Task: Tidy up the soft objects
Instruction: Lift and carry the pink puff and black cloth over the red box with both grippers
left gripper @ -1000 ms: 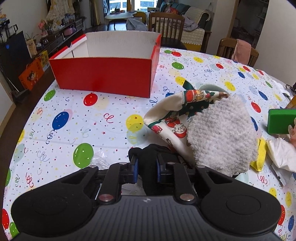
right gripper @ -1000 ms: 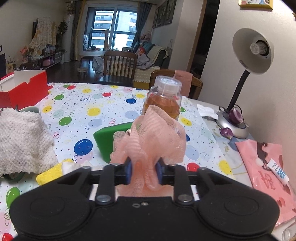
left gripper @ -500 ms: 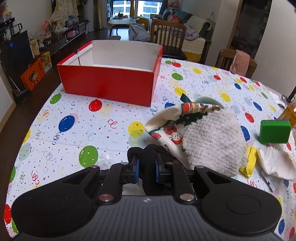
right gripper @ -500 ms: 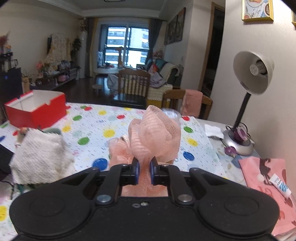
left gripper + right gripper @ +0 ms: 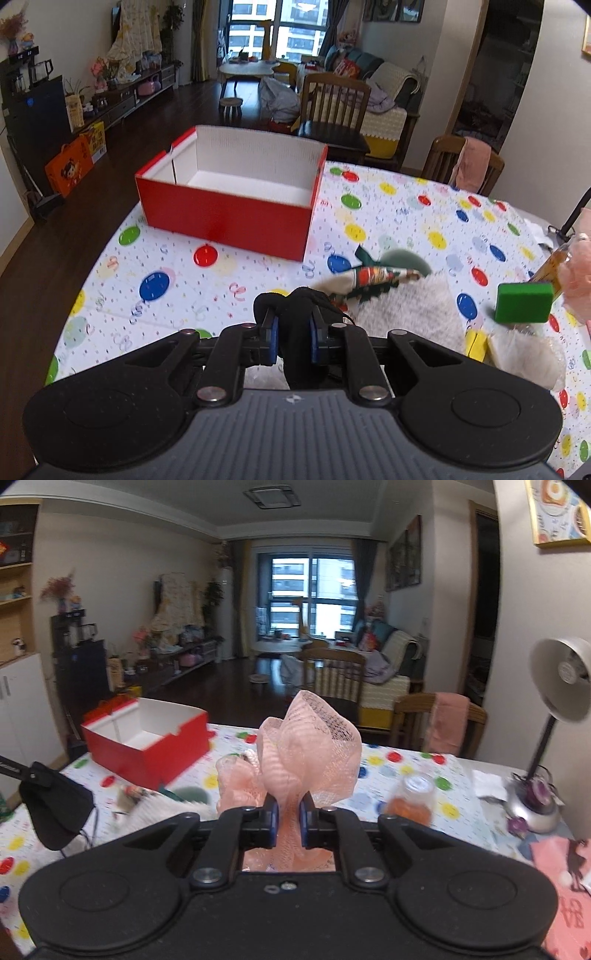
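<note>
My left gripper is shut on a black soft cloth item, held above the table; the same item hangs at the left of the right wrist view. My right gripper is shut on a pink mesh bath pouf, lifted above the table. An open red box with a white inside stands at the far left of the table, also in the right wrist view. A white fluffy cloth and a Christmas-print fabric lie beside the left gripper.
A green sponge block, a yellow cloth and a white cloth lie at the right. An orange-liquid bottle, a desk lamp and a pink pouch are at the right. Chairs stand behind the balloon-print tablecloth.
Both grippers have risen with their loads. The right one lifted the pink pouf off the table, away from the green sponge and bottle. The red box now looks farther and lower.
</note>
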Demonstrator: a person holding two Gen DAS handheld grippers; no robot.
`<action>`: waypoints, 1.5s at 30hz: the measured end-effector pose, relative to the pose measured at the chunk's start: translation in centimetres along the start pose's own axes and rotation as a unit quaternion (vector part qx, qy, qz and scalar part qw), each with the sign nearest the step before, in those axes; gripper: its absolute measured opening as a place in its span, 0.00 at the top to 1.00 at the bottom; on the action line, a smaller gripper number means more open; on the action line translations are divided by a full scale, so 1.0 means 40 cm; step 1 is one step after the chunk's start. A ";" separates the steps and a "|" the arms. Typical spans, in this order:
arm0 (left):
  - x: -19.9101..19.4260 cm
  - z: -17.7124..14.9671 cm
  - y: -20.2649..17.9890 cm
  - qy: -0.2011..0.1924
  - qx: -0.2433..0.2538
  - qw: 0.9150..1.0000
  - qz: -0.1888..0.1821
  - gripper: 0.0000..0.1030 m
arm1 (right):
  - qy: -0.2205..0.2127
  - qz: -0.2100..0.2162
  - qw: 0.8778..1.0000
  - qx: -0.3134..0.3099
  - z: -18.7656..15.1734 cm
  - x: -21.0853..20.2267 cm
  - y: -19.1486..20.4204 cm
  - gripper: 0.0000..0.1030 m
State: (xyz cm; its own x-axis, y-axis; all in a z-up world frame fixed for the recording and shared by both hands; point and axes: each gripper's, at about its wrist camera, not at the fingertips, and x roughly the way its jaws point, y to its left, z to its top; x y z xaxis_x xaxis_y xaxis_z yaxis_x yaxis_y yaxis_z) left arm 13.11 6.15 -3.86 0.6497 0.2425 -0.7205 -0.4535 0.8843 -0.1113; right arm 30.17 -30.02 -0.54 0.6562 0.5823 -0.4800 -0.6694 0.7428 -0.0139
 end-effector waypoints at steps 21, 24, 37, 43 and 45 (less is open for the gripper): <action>0.006 0.251 0.182 -0.042 0.046 0.997 -0.045 0.85 | 0.030 0.116 0.993 -0.016 0.266 0.223 0.309 0.91; 0.012 0.302 0.210 -0.054 0.062 0.996 -0.041 0.85 | 0.033 0.121 0.992 -0.014 0.298 0.270 0.360 0.91; 0.196 0.481 0.308 -0.055 0.108 0.993 -0.013 0.85 | 0.074 0.115 0.990 -0.016 0.355 0.500 0.523 0.90; 0.315 0.516 0.332 -0.047 0.137 0.989 0.008 0.85 | 0.101 0.096 0.990 -0.009 0.349 0.621 0.580 0.90; 0.354 0.528 0.339 -0.044 0.142 0.989 0.010 0.85 | 0.109 0.090 0.990 -0.007 0.346 0.658 0.599 0.90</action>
State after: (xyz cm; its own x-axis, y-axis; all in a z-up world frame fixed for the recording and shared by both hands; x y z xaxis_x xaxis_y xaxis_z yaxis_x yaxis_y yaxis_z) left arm 29.04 30.00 -1.13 0.6979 0.2842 -0.6574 -0.2850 0.9523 0.1092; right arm 36.23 7.68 -1.40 0.4368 0.6184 -0.6533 -0.7736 0.6288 0.0779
